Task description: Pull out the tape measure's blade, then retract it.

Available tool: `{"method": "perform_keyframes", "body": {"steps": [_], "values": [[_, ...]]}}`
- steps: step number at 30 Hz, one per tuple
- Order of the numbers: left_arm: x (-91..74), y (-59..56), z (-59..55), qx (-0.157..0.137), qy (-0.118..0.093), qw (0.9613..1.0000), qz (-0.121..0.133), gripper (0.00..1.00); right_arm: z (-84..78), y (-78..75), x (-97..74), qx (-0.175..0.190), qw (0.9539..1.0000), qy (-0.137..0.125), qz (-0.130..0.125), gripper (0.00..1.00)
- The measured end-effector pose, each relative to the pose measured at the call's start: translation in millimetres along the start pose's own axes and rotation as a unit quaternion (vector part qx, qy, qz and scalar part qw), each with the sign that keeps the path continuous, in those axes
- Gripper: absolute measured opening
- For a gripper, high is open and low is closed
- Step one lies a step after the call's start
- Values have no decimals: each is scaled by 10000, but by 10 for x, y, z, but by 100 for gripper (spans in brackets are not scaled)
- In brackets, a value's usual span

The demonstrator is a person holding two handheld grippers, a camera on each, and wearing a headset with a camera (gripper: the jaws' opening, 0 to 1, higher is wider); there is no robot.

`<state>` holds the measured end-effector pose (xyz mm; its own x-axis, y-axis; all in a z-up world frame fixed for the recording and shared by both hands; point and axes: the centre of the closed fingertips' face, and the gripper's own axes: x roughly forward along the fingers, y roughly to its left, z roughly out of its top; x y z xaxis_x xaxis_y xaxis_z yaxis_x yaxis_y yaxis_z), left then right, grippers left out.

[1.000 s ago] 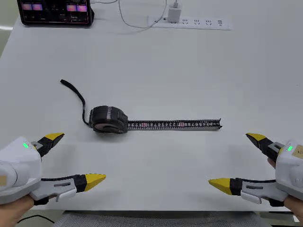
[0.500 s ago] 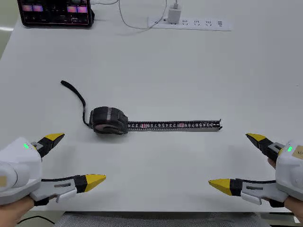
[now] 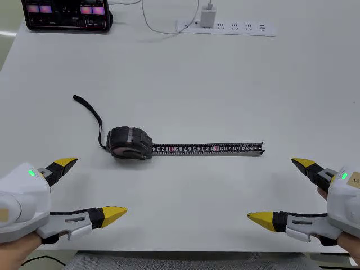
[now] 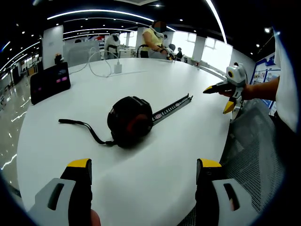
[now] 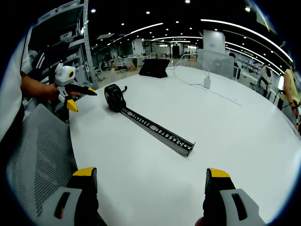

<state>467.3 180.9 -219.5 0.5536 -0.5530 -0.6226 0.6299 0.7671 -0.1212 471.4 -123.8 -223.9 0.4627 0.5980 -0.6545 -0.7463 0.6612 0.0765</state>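
counter: white counter (image 3: pixel 225 84) in an open-plan room; tablet (image 3: pixel 64 14) and power strip (image 3: pixel 230 26) at the far edge, well apart from the work.
left gripper: left gripper (image 3: pixel 91 187) at the near edge, jaws spread wide, holding nothing, short of the case.
right gripper: right gripper (image 3: pixel 279 190) mirrors it, jaws spread and empty, near the blade tip.
tape measure: black case (image 3: pixel 129 142) mid-counter, strap (image 3: pixel 90 112) trailing away.
blade: blade (image 3: pixel 208 149) extended, flat on the counter; hook end (image 3: pixel 261 149) free.
stage: pull-out looks done, retract pending.
risk 1: unguided release could make the blade whip back and the case skid.
risk 2: an off-centre push could slide the rounded case.
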Motion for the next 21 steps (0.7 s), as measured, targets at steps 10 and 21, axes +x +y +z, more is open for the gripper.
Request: {"method": "perform_keyframes", "body": {"steps": [10, 21], "values": [[18, -22, 25, 17, -31, 10000, -33, 89, -2, -9, 1, -17, 10000, 7, 6, 94], [171, -150, 104, -3, -48, 9999, -148, 89, 33, -40, 33, -92, 9999, 20, 62, 93]]}}
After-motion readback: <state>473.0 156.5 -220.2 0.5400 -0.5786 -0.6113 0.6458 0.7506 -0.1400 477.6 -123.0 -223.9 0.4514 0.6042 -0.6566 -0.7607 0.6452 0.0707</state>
